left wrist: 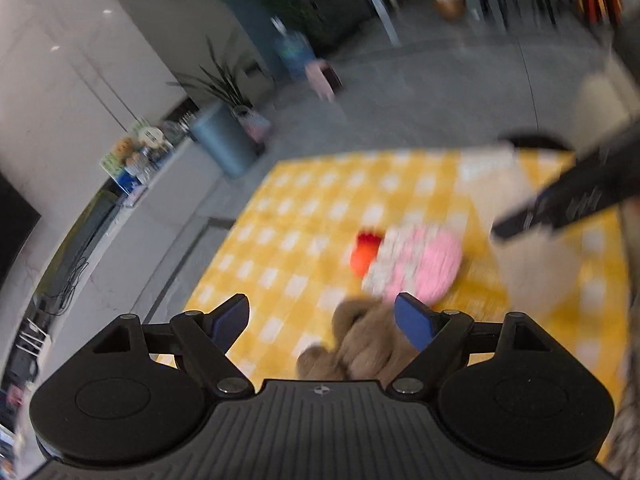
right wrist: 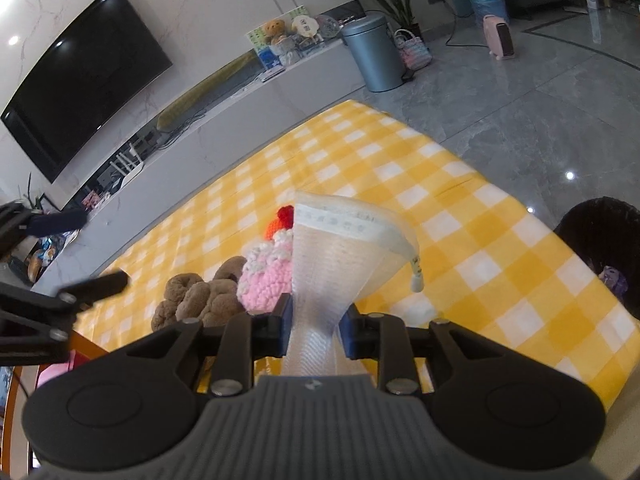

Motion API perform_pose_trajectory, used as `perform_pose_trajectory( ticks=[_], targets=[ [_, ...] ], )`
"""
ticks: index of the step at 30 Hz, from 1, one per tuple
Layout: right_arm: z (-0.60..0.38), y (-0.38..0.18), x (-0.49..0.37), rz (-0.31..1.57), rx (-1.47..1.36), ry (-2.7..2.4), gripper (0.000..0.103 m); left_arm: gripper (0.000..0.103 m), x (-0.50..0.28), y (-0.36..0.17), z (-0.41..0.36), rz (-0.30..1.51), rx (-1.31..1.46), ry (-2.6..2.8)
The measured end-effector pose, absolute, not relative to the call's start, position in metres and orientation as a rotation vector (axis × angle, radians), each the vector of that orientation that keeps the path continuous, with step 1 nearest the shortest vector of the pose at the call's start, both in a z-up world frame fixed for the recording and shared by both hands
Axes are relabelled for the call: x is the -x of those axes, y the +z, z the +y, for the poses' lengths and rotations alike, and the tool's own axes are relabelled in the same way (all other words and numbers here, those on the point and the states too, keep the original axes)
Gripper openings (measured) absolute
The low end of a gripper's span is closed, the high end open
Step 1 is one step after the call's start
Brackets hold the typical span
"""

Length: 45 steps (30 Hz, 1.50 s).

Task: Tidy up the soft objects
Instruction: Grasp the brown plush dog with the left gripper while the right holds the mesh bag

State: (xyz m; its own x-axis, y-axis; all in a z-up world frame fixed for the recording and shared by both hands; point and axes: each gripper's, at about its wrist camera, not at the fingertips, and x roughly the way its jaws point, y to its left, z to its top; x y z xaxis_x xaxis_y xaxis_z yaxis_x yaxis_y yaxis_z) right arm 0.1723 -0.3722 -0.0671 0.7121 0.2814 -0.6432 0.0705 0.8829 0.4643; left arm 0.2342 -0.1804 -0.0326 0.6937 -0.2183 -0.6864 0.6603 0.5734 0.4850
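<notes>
My right gripper (right wrist: 315, 328) is shut on a clear zip pouch (right wrist: 340, 256) and holds it up over the yellow checked cloth (right wrist: 460, 240). The pouch shows blurred in the left wrist view (left wrist: 532, 248). A pink and white knitted cupcake (right wrist: 268, 272) with a red-orange top lies left of the pouch; it also shows in the left wrist view (left wrist: 416, 264). A brown plush toy (right wrist: 200, 300) lies beside it. My left gripper (left wrist: 322, 320) is open just above the brown plush (left wrist: 360, 344), which sits between its fingers.
A black bin (right wrist: 608, 248) stands at the cloth's right edge. A low white TV cabinet (right wrist: 240, 112) runs along the far wall, with a grey bin (right wrist: 372, 52) at its end. Grey tiled floor (right wrist: 540, 112) lies beyond the cloth.
</notes>
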Motion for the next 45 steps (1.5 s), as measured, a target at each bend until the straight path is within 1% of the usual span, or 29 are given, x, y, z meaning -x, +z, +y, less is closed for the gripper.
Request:
perform_pose_trajectory(
  ticks=[5,8,10,14,16,19,21,22,26,30,35,36,39,43,45],
  targets=[
    [-0.365,-0.069,-0.175,0.789,-0.461,0.152,0.024,0.097,-0.249,-0.064,-0.17,0.711,-0.96,-0.62],
    [-0.366,-0.069,-0.174,0.78,-0.456,0.146,0.024,0.097,-0.253,-0.084,-0.168,0.715,-1.096,-0.651],
    [-0.367,-0.071,-0.175,0.779,-0.469,0.159,0.021,0.097,-0.257,-0.095,-0.169,0.743,-1.172,-0.703],
    [-0.367,-0.077,-0.181,0.799,-0.474,0.153,0.021,0.096,-0.258,-0.11,-0.175,0.736,-1.271,-0.835],
    [-0.366,-0.079,-0.183,0.806,-0.467,0.145,0.021,0.096,-0.257,-0.115,-0.179,0.761,-1.316,-0.939],
    [-0.365,-0.078,-0.184,0.81,-0.46,0.139,0.02,0.096,-0.259,-0.136,-0.187,0.782,-1.443,-1.002],
    [-0.362,-0.075,-0.184,0.793,-0.447,0.157,0.02,0.099,-0.262,-0.144,-0.192,0.779,-1.489,-1.038],
    [-0.361,-0.075,-0.184,0.787,-0.45,0.168,0.02,0.102,-0.266,-0.144,-0.194,0.789,-1.491,-1.061],
    [-0.358,-0.079,-0.188,0.809,-0.426,0.152,0.019,0.103,-0.295,-0.144,-0.192,0.935,-1.402,-1.118],
    [-0.356,-0.079,-0.19,0.805,-0.413,0.158,0.018,0.103,-0.31,-0.149,-0.185,0.955,-1.357,-1.155],
    [-0.358,-0.078,-0.187,0.796,-0.41,0.134,0.018,0.103,-0.352,-0.157,-0.17,1.195,-1.111,-1.141],
    [-0.36,-0.078,-0.186,0.796,-0.413,0.128,0.018,0.103,-0.358,-0.159,-0.166,1.218,-1.07,-1.15],
    [-0.361,-0.079,-0.187,0.801,-0.416,0.109,0.018,0.103,-0.348,-0.157,-0.156,1.095,-1.109,-1.239],
    [-0.36,-0.081,-0.189,0.808,-0.405,0.108,0.018,0.103,-0.338,-0.154,-0.142,0.997,-1.112,-1.259],
    [-0.359,-0.083,-0.19,0.815,-0.408,0.105,0.018,0.103,-0.317,-0.153,-0.134,0.91,-1.159,-1.283]
  ],
)
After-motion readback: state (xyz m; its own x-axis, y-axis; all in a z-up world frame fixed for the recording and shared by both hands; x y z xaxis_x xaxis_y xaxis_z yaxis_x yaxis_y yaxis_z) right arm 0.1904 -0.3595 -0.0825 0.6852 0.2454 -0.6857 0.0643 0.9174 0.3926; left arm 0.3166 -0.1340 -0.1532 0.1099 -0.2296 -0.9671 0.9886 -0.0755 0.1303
